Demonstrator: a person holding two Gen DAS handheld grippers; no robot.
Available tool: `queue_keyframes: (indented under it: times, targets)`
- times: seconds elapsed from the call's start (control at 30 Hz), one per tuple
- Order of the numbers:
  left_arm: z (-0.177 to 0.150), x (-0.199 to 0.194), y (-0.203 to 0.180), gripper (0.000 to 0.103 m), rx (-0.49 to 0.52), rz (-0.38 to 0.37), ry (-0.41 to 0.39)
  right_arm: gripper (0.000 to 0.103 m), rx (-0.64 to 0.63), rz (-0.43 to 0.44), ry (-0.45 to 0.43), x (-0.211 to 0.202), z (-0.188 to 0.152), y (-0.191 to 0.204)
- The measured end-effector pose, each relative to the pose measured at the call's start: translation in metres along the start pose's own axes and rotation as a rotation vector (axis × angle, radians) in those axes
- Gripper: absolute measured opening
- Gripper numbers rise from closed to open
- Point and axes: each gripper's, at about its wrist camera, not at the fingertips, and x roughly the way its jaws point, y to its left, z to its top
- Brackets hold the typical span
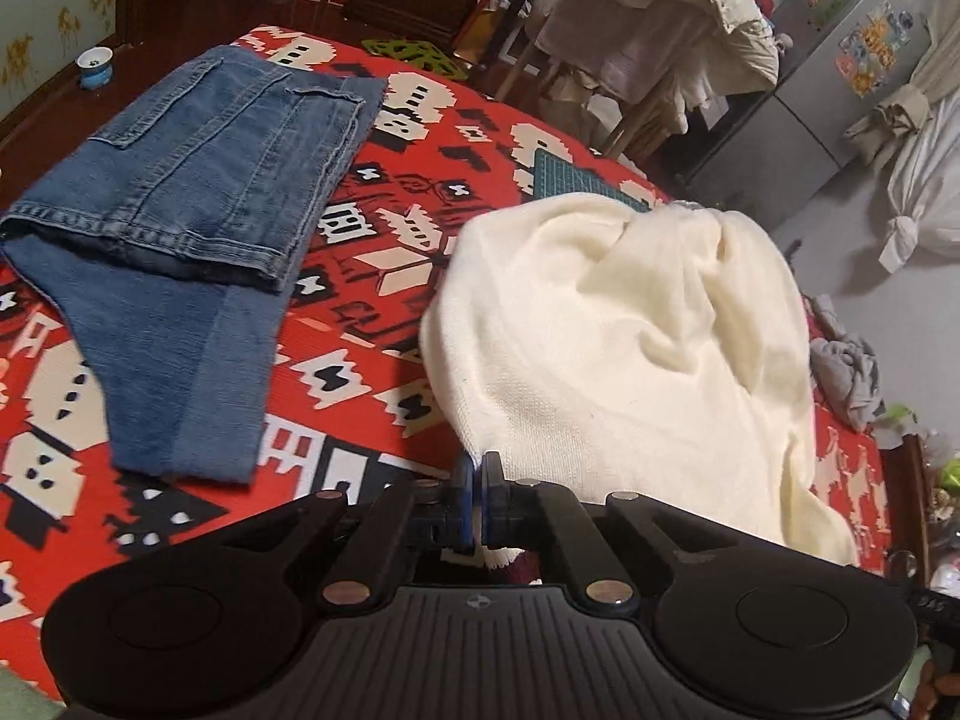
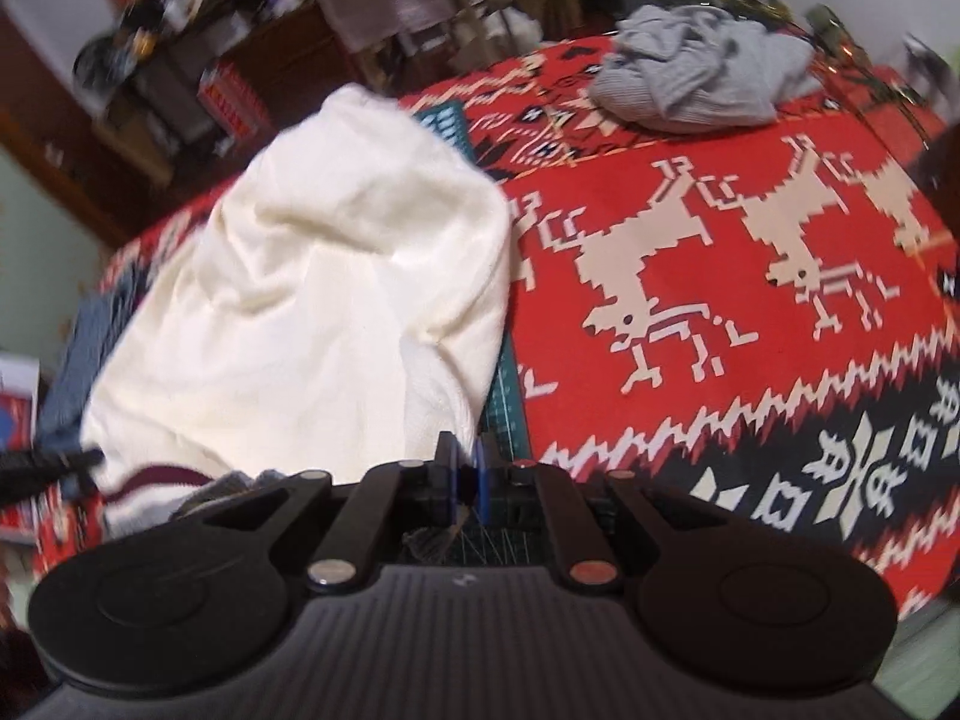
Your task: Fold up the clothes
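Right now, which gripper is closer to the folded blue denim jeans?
Left. The left gripper, shut on the cream knit sweater, has the folded blue denim jeans just to its left. The right gripper sits on the sweater's far side.

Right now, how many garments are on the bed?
3. Folded jeans on the left side, a cream sweater in the middle, pinched by the left tool, and a crumpled grey top at the far right edge. More could be hidden under the sweater.

Matt cream knit sweater [image 1: 630,360] (soft, ribbed), rough blue denim jeans [image 1: 180,210]
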Motion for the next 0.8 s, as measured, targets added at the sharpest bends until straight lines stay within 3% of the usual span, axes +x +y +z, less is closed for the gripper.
queue_keyframes:
  times: [0.17,0.33,0.5,0.6,0.7,0.77,0.8]
  targets:
    - [-0.002,-0.013,-0.003,0.002,0.068,-0.017,0.045,0.006,-0.132,-0.01,0.07,-0.006,-0.003,0.016]
    - [-0.001,-0.014,-0.012,0.002,0.162,-0.058,0.154,0.006,-0.301,-0.115,0.148,-0.006,-0.003,0.027]
    - [-0.005,-0.006,-0.016,0.003,0.239,-0.044,0.279,0.007,-0.303,-0.139,0.212,0.002,-0.005,0.021]
    - [-0.005,0.003,-0.015,0.006,0.224,-0.022,0.339,0.012,-0.219,-0.094,0.237,0.005,-0.004,0.01]
    - [-0.007,0.0,-0.012,0.016,0.18,-0.047,0.351,0.019,-0.161,-0.049,0.225,-0.004,-0.003,0.003]
    - [-0.009,-0.001,-0.011,0.04,0.155,-0.051,0.362,0.024,-0.117,-0.023,0.221,-0.009,-0.001,-0.003]
    - [-0.01,0.0,-0.012,0.041,0.148,-0.045,0.37,0.027,-0.085,-0.01,0.221,-0.011,-0.001,-0.007]
